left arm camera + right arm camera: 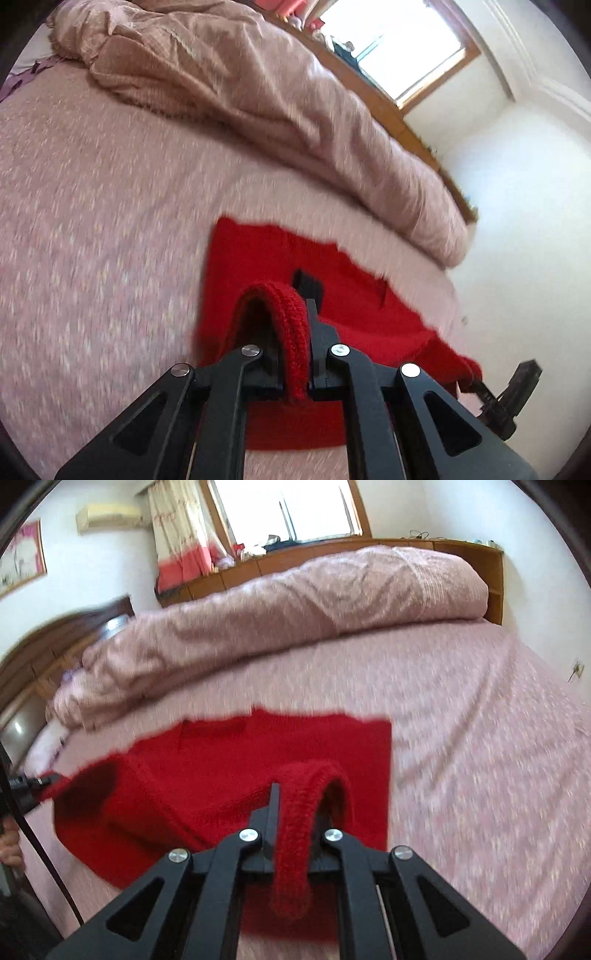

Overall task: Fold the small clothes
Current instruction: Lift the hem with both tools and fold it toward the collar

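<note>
Left wrist view: the left gripper point(291, 332) has its fingers clamped tight on a ribbed edge of the red knit sweater point(266, 258), which loops up over them, probably so the edge can be carried across for a fold. The rest lies flat on the pink bed point(92, 184), loads of bare room to the left, rumpled duvet point(258, 85) behind.

Right wrist view: the right gripper point(299, 812) is closed on another ribbed edge, same idea. The sweater's far edge looks straight, open bed to the right.
</note>
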Motion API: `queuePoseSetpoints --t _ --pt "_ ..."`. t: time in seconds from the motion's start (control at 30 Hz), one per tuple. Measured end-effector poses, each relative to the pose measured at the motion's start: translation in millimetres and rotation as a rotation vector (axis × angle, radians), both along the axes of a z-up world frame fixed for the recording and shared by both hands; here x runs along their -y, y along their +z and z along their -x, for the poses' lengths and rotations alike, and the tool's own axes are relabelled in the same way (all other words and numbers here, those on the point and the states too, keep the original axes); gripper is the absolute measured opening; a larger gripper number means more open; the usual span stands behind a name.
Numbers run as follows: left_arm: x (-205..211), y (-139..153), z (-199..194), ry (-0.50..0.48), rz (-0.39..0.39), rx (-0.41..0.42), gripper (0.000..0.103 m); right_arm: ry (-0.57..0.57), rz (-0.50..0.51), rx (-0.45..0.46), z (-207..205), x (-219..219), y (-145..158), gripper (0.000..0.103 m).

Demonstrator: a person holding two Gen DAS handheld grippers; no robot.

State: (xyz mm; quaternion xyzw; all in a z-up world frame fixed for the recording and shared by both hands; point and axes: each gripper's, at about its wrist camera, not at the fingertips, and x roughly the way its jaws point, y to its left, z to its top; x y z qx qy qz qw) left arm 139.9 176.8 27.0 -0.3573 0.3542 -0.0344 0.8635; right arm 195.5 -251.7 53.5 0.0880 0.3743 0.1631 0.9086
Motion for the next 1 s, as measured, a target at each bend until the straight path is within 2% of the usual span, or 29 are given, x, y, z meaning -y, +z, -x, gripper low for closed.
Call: queuePoseSetpoints --t 0.07,0.23,0.3,0.4,0.5,0.63,0.8,0.87,0.9,0.93,0.97,1.0 --pt "-7.7 3.5 -10.1 0.015 0.03 0.025 0.001 -0.015 -0.069 0.006 -14.8 7.9 6.4 0.006" --pt "-18.0 11.5 -32.8 0.015 0.065 0.084 0.001 -0.016 -0.372 -0.026 -48.3 39.3 13.1 0.006" --pt "-18.5 12.4 -43.2 0.011 0.062 0.093 0.001 -0.021 -0.494 -0.057 -61.4 52.4 9.2 0.007" --pt "-19.7 4.4 -59.5 0.004 0.071 0.077 0.001 -0.023 -0.603 -0.117 -78.3 62.0 -5.0 0.007" --pt "-19.1 -10.5 -71.0 0.003 0.111 0.046 0.001 -0.042 -0.588 -0.177 -90.7 60.1 -22.2 0.007" --pt "-17.3 -25.8 -83.2 -0.005 0.078 -0.002 0.002 -0.066 -0.58 -0.256 -101.3 58.2 -42.4 0.007" --pt "-19.8 -31.1 -98.4 0.025 0.066 -0.021 0.002 -0.053 -0.571 -0.241 -126.4 49.7 -44.0 0.007" --pt "-18.2 -32.5 -100.8 0.025 0.063 -0.033 0.005 -0.053 -0.531 -0.231 -136.0 41.7 -46.6 0.007" --pt "-17.8 -32.3 -101.6 0.017 0.063 -0.041 0.011 -0.06 -0.518 -0.231 -137.9 42.4 -49.5 0.007" --pt "-17.2 -30.8 -101.7 0.002 0.058 -0.05 0.022 -0.062 -0.521 -0.236 -139.6 41.8 -53.3 0.01" --pt "-17.7 -27.5 -101.4 -0.004 0.046 -0.052 0.028 -0.067 -0.549 -0.246 -140.0 46.4 -57.7 0.01" --pt "-18.6 -23.4 -100.3 -0.001 0.034 -0.046 0.04 -0.079 -0.591 -0.248 -139.3 51.3 -60.7 0.013"
